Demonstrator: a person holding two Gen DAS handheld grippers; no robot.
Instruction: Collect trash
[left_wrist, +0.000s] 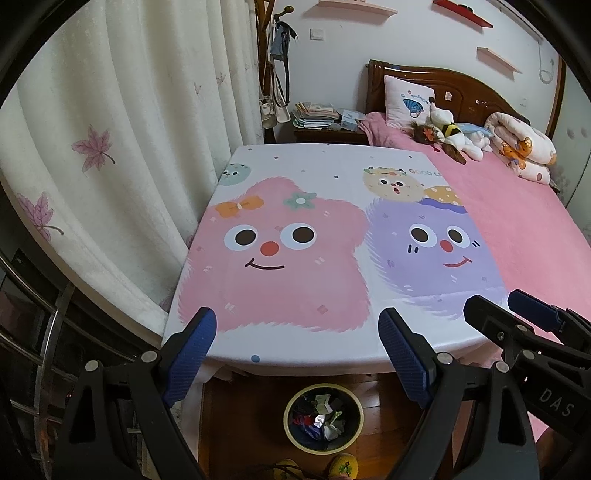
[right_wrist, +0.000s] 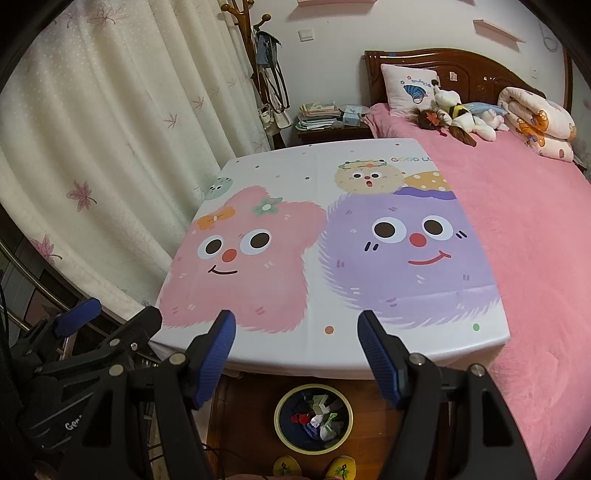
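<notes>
Trash (left_wrist: 325, 415) all crumpled inside round bin (left_wrist: 291, 424) on wood floor, just below front edge of tabletop (left_wrist: 295, 347). No loose scraps visible on cartoon cloth (right_wrist: 314, 258). Left gripper (left_wrist: 297, 356) jaws wide apart, holding nothing; right gripper (right_wrist: 297, 354) same, spread and empty. Both hovering over bin side by side. Best now: scan cloth and floor edges for leftovers before closing; likely near done.
</notes>
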